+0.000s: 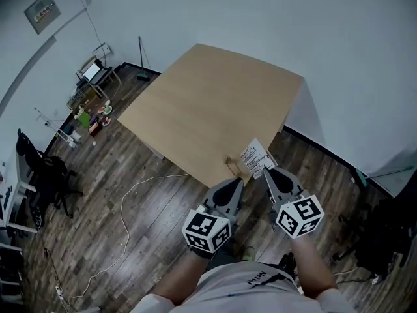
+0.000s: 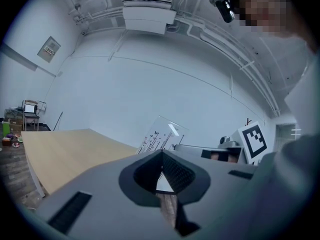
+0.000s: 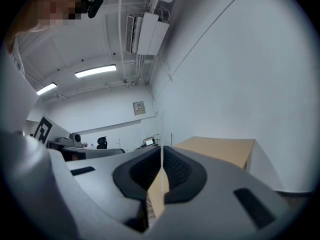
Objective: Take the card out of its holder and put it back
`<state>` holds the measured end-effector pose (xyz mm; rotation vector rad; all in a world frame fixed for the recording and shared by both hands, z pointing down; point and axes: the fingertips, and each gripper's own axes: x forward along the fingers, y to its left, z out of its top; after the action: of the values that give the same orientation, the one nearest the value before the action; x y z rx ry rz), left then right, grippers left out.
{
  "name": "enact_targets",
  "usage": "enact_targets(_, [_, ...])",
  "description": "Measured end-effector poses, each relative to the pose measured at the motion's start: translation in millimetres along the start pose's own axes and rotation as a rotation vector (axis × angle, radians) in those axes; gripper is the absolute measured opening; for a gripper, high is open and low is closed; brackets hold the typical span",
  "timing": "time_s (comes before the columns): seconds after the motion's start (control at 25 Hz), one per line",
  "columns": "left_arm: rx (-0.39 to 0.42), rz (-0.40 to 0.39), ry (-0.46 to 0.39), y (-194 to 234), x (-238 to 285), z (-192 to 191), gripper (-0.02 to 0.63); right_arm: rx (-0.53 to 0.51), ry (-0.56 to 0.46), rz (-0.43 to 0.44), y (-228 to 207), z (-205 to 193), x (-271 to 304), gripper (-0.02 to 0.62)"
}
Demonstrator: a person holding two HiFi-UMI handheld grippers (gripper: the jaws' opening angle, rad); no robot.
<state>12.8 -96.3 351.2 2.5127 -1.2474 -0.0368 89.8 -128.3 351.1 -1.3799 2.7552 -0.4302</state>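
- Two claws, both clamped, at the table edge nearest me.
- My left claw pinches the wooden holder.
- My right claw grips the card — it stands just beside that holder.

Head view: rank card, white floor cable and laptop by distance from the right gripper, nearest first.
1. card: at the near edge of the table, pinched in the right gripper.
2. white floor cable: on the floor, left of the person.
3. laptop: far back left of the room.
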Motion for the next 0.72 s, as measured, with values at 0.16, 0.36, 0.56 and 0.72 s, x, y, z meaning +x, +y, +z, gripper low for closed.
enact_targets(0.16, [-0.010,0.015,-0.010,3.5,-4.3,1.2,0.012,0.001,0.001,-0.002,2.6,-0.2,0.2,0.025])
enact_targets(0.36, [-0.023,0.060,-0.034,25.8,-11.8,3.0,0.012,0.005,0.013,-0.019,1.3,-8.6,8.5,0.025])
enact_targets(0.56, [-0.035,0.091,-0.039,55.8,-12.5,-3.4,0.012,0.028,0.042,-0.043,-7.4,-33.1,24.5,0.025])
enact_targets(0.72, [-0.034,0.095,-0.035,79.5,-8.8,-10.8,0.012,0.034,0.069,-0.066,-16.3,-59.4,43.3,0.025])
